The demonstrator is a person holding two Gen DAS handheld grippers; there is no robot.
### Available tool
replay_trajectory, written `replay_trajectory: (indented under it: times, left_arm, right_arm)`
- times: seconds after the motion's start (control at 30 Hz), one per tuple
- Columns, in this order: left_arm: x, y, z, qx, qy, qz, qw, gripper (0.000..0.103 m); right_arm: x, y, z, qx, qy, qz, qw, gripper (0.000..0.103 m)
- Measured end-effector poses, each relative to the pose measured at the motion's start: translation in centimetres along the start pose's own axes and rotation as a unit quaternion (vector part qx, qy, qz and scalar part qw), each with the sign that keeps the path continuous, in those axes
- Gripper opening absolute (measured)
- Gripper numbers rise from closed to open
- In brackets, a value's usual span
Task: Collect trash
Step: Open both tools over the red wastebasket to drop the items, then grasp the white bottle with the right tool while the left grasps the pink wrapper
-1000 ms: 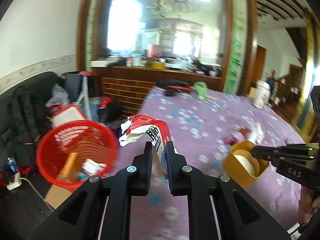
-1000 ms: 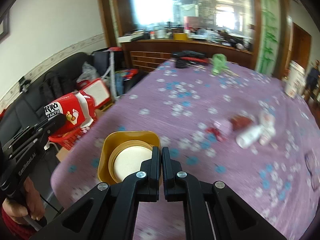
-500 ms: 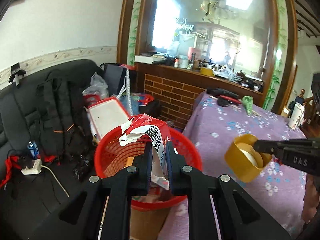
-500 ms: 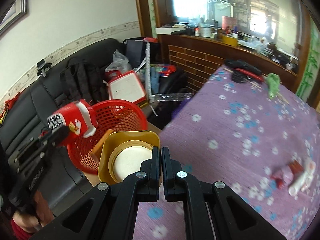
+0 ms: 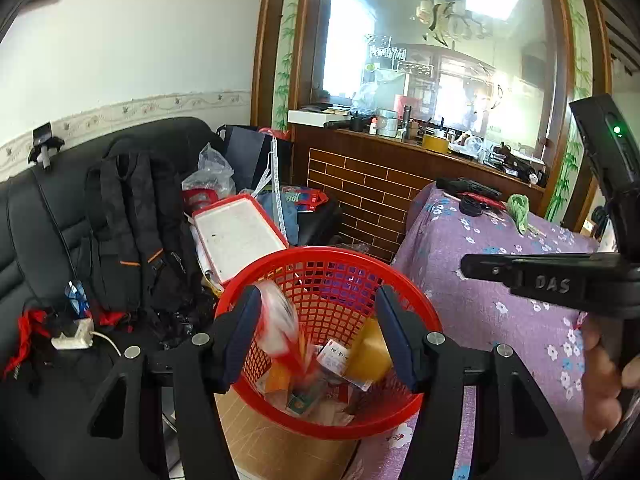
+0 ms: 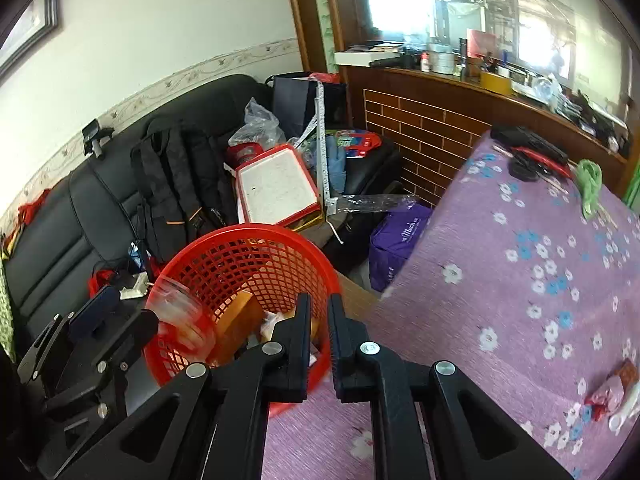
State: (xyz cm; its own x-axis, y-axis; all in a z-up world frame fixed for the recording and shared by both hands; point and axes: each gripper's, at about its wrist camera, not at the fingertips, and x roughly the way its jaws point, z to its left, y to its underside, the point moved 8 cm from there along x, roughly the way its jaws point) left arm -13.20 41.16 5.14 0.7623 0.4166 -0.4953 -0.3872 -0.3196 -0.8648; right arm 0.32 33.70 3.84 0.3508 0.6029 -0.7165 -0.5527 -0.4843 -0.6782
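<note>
Left gripper: your left gripper (image 5: 316, 332) hangs over the red basket (image 5: 416, 300) with its jaws opening and already wide; the pads press on nothing.
Carton: the red and white carton (image 5: 282, 328) is a blur between your left fingers, free of both pads, just inside the basket's rim on the sofa side.
Right gripper: your right gripper (image 6: 319, 320) points down at the basket's table side; its jaws are opening but only a narrow slit shows, and nothing sits in it.
Yellow tub: the yellow tub (image 5: 366, 354) lies inside the basket against the wall nearest the table, among paper and small boxes.
Basket: it stands on a cardboard box (image 5: 280, 456) just beside the table's corner, between the table (image 6: 500, 300) and the black sofa (image 6: 60, 240).
Left on the table: a few wrappers and a small white bottle (image 6: 616, 400) lie together near the table's right edge, well apart from the basket.
Far end: a green cloth (image 6: 590, 184) and some black and red tools lie there.
</note>
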Motion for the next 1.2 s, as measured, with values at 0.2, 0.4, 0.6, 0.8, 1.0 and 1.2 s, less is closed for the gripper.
replay_trajectory:
  times: [0.2,0.4,0.6,0.8,1.0,1.2]
  left_arm:
    - [-0.1,0.9,-2.7,0.001,0.027,0.012,0.9996,0.058]
    - [-0.4,2.3,-8.3,0.033,0.065,0.028,0.9970,0.059]
    - [-0.9,3.8,-14.2,0.071,0.097,0.043,0.9919,0.060]
    - [-1.9,5.1,-20.0,0.123,0.122,0.054,0.9833,0.065]
    - [-2.7,5.9,-25.7,0.170,0.154,0.065,0.9713,0.070]
    - [-2.8,6.9,-30.5,0.202,0.184,0.084,0.9582,0.071]
  right_arm:
    - [-2.8,2.5,-4.4,0.038,0.009,0.001,0.999,0.016]
    - [-5.9,6.5,-9.7,0.077,0.035,0.006,0.996,0.017]
    - [-9.2,9.7,-15.2,0.122,0.062,-0.001,0.991,0.017]
    - [-13.6,12.9,-22.8,0.206,0.089,-0.022,0.974,0.017]
    - [-16.3,15.9,-31.0,0.307,0.136,-0.016,0.942,0.019]
    - [-15.5,16.8,-36.1,0.365,0.147,-0.001,0.919,0.020]
